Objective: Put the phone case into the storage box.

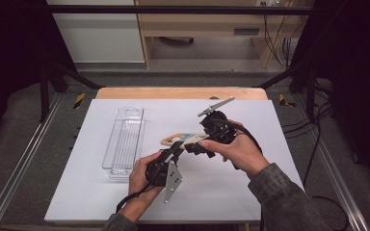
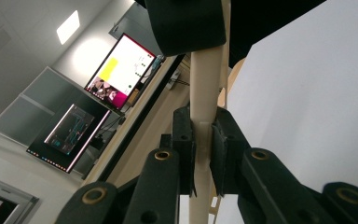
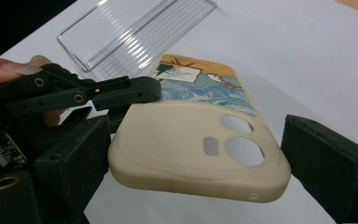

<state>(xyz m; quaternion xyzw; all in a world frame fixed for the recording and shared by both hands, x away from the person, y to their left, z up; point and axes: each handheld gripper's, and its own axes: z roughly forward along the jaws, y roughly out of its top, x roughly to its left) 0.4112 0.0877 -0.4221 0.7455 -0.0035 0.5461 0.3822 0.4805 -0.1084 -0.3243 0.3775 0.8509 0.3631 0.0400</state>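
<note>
While unbranded, phone case (image 3: 191, 149) between tools

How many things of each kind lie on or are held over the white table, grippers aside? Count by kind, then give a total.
Phone cases: 1, the beige phone case, held above the table with a picture card inside it.
Picture cards: 1.
Clear plastic trays: 1, the tray lying flat on the table, apart from the case.
Total: 3.

Clear plastic tray (image 1: 123, 140) lies empty on bench (image 1: 250, 187), w/ two lit monitors (image 2: 121, 70) well beyond bench.
</note>
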